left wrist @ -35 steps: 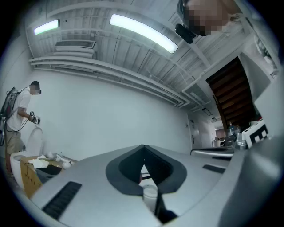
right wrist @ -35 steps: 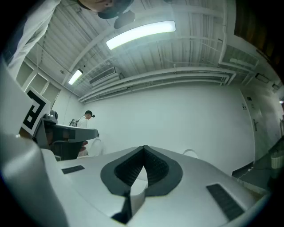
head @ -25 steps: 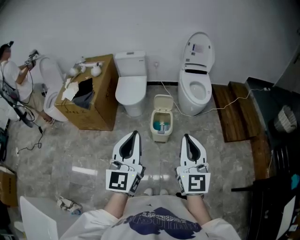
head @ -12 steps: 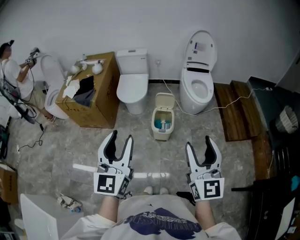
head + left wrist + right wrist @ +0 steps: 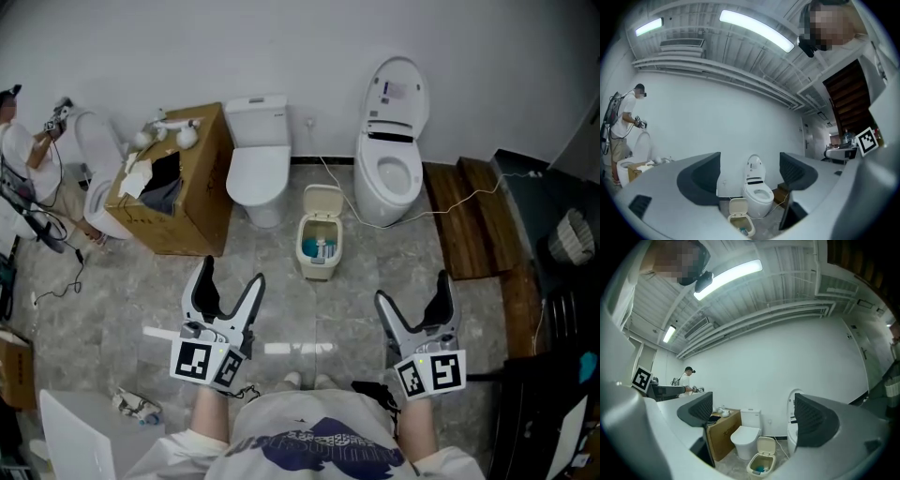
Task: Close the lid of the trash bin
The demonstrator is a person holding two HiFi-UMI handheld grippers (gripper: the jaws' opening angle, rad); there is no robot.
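A small cream trash bin (image 5: pixel 319 246) stands on the floor between two toilets, its lid (image 5: pixel 323 200) tipped up and back, with blue and white rubbish inside. It also shows low in the left gripper view as the bin (image 5: pixel 741 223) and in the right gripper view as the bin (image 5: pixel 760 464). My left gripper (image 5: pixel 228 278) is held well short of the bin on its near left, jaws opening wide with nothing between them. My right gripper (image 5: pixel 413 288) is on the near right, jaws also opening and empty. Both point roughly level at the far wall.
A closed white toilet (image 5: pixel 258 159) stands left of the bin, and a toilet with its seat lid raised (image 5: pixel 392 150) right of it. A cardboard box (image 5: pixel 173 183) sits further left, wooden boards (image 5: pixel 469 220) at right. A cable (image 5: pixel 441 211) runs along the floor. A person (image 5: pixel 624 126) stands far left.
Both grippers went from shut to wide open. They have spread apart, the right one sliding right and nearer me, the left one drifting left.
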